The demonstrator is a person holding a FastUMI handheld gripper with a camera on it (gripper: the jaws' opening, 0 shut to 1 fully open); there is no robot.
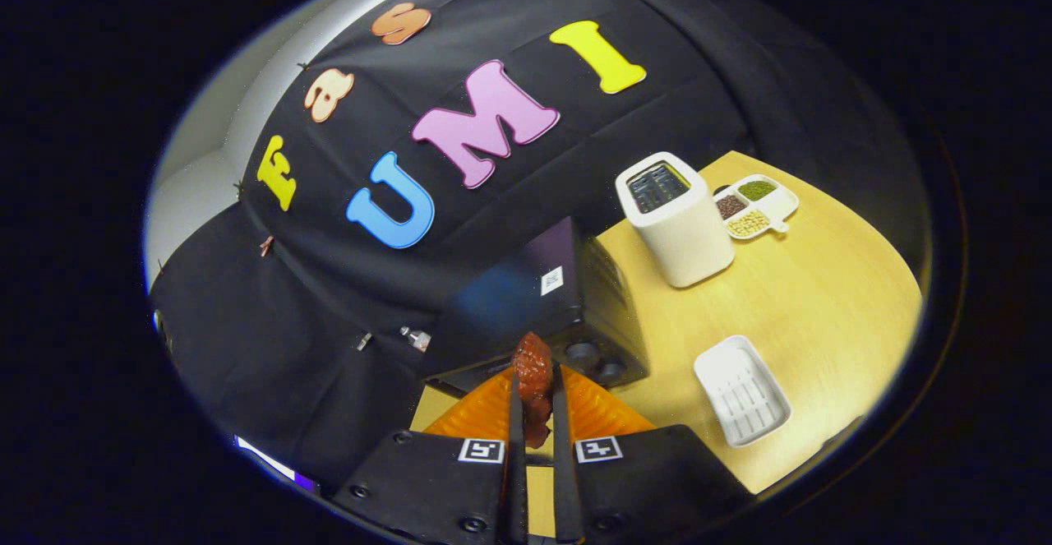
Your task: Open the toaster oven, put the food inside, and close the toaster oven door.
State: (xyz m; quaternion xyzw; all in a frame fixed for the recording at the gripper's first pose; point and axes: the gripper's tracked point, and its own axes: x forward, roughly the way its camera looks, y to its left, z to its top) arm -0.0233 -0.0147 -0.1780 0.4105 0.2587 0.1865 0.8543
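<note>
Claw [534,413] gripping food [532,376] lengthwise

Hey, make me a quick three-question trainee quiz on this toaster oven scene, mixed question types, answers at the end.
1. True or false: the gripper holds a piece of food between its fingers.
2. What stands nearest the white toaster? A) divided dish of beans B) ridged white tray
3. Fill in: the black toaster oven lies just ____ the fingers.

Key: 1 true; 2 A; 3 ahead of.
</note>
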